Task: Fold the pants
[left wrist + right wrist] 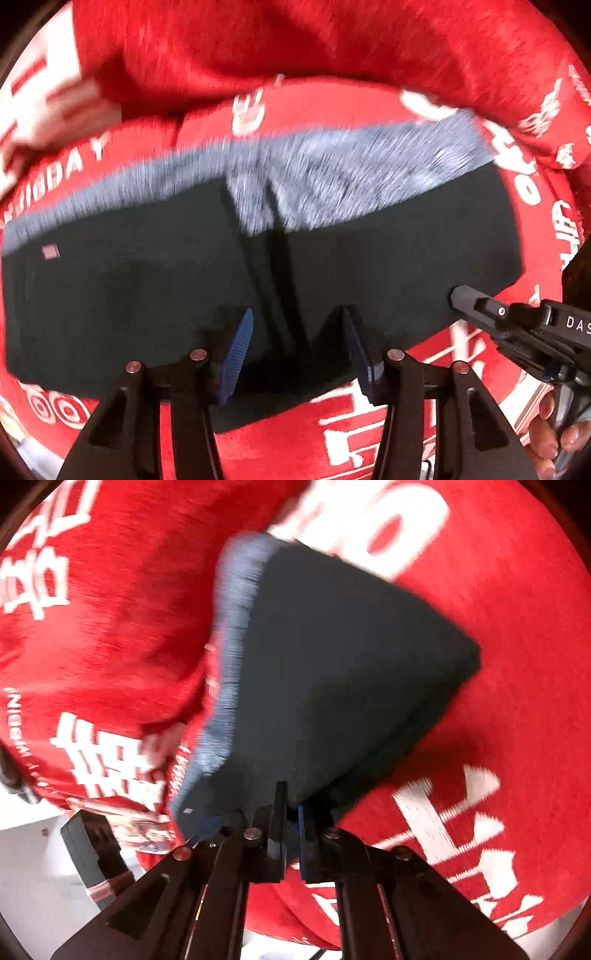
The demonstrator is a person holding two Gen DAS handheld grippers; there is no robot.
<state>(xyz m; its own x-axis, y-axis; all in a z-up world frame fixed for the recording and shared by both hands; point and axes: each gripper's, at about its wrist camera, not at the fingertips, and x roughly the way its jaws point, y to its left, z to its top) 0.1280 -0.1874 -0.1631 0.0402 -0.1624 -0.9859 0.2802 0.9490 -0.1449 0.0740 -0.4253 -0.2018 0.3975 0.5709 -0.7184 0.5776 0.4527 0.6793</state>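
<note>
The right gripper (290, 834) carries the letters "DAS"; its jaws are clamped on the dark pants' (147, 295) corner. The left gripper (299, 354) is half open over the pants' edge; the red blanket (369, 454) bears blurred white lettering.

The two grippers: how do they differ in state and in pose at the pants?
The left gripper has its jaws apart, straddling the near edge of the dark pants; whether its pads press the cloth is unclear. The right gripper is shut on a corner of the pants. The left gripper points down onto the cloth; the right gripper comes in slanted from the side. Both have blue pads and work above the red blanket.
</note>
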